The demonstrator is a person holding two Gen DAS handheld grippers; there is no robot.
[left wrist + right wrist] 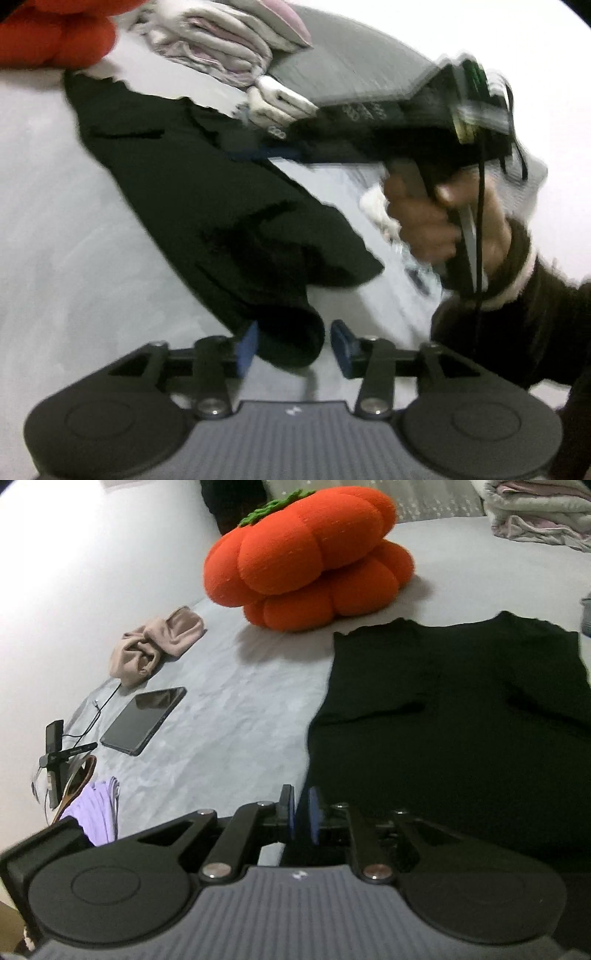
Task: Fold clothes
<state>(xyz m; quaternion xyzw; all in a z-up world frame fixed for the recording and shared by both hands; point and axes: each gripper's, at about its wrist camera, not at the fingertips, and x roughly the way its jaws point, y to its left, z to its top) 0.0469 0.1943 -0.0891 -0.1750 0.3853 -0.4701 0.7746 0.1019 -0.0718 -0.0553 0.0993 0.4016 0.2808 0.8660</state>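
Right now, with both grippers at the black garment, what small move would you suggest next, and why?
Probably close the left gripper: its jaws stand open around a bunched end of the black garment, while the right gripper looks nearly shut at the garment's edge.

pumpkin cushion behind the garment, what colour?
Orange pumpkin cushion with a green stem patch; the right wrist view shows it best.

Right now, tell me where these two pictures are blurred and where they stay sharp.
Left wrist view: heavy motion smear on the right gripper and the hand holding it; the black garment has softened edges. Right wrist view: much sharper, the pumpkin cushion and tablet crisp, fisheye bending at the borders.
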